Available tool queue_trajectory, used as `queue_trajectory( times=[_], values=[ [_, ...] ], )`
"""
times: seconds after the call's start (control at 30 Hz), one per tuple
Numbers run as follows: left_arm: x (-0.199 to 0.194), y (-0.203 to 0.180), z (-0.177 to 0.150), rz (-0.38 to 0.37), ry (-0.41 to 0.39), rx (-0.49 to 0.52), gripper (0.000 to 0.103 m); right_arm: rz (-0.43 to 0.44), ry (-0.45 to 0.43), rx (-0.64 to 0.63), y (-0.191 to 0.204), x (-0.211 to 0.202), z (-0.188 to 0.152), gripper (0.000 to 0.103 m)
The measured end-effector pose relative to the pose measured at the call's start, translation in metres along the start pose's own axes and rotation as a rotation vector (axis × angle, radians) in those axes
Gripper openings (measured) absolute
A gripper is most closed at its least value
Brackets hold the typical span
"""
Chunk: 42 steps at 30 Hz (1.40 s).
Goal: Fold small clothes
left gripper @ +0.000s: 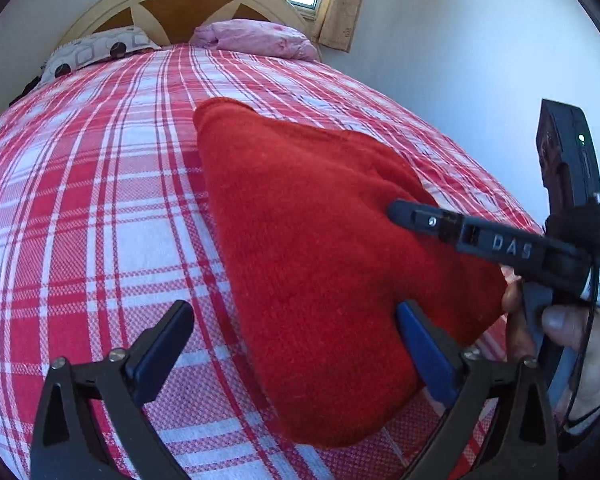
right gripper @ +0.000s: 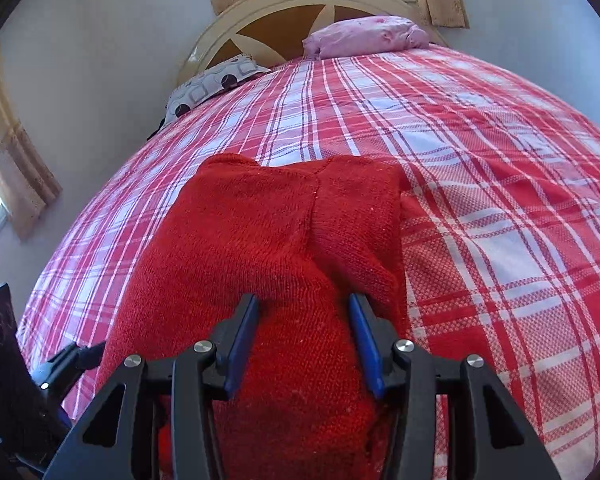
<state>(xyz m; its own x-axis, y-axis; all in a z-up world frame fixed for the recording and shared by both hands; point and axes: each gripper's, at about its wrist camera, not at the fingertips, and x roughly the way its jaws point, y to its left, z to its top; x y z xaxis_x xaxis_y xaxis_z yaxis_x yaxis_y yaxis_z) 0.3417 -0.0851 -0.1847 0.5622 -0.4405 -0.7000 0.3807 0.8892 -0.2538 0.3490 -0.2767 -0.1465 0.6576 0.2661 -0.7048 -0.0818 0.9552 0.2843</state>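
Lying folded: red knit on the plaid bed

Nearest, the left gripper [left gripper: 296,344] gapes wide, one pad beside the red knit [left gripper: 320,248]. The right gripper [right gripper: 304,340] stands half parted over that knit, pads not pressing. Beyond stretch the plaid cover [right gripper: 500,200] and two pillows [left gripper: 256,38].

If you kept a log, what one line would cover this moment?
garment: red knit garment flat on plaid bedspread | left gripper: open wide, at its near edge | right gripper: open over it | fold: unfinished
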Motion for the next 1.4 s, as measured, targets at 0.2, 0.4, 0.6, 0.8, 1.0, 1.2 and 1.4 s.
queue_trajectory(
  times=[0.2, 0.4, 0.6, 0.8, 1.0, 1.2, 1.4],
  values=[
    [0.003, 0.004, -0.005, -0.021, 0.027, -0.035, 0.103, -0.088, 0.014, -0.057, 0.017, -0.007, 0.013, 0.047],
    [0.001, 0.003, -0.007, -0.004, 0.017, -0.036, 0.103, -0.17, -0.074, -0.195, 0.066, -0.021, 0.029, 0.049],
    [-0.003, 0.002, -0.012, -0.009, 0.021, -0.037, 0.103, -0.231, 0.033, -0.359, 0.085, 0.021, 0.031, 0.047],
    [-0.001, 0.002, -0.012, -0.021, 0.032, -0.028, 0.103, -0.204, 0.089, -0.244, 0.033, 0.049, 0.039, 0.046],
    [0.0, 0.0, -0.011, -0.02, 0.036, -0.023, 0.103, -0.2, 0.103, -0.272, 0.042, 0.04, 0.044, 0.046],
    [-0.001, -0.001, -0.012, -0.017, 0.036, -0.02, 0.103, -0.265, 0.093, -0.286, 0.036, 0.039, 0.063, 0.047],
    [-0.002, -0.002, -0.012, -0.02, 0.041, -0.015, 0.103, -0.203, 0.074, -0.182, 0.007, 0.024, 0.052, 0.048]
  ],
)
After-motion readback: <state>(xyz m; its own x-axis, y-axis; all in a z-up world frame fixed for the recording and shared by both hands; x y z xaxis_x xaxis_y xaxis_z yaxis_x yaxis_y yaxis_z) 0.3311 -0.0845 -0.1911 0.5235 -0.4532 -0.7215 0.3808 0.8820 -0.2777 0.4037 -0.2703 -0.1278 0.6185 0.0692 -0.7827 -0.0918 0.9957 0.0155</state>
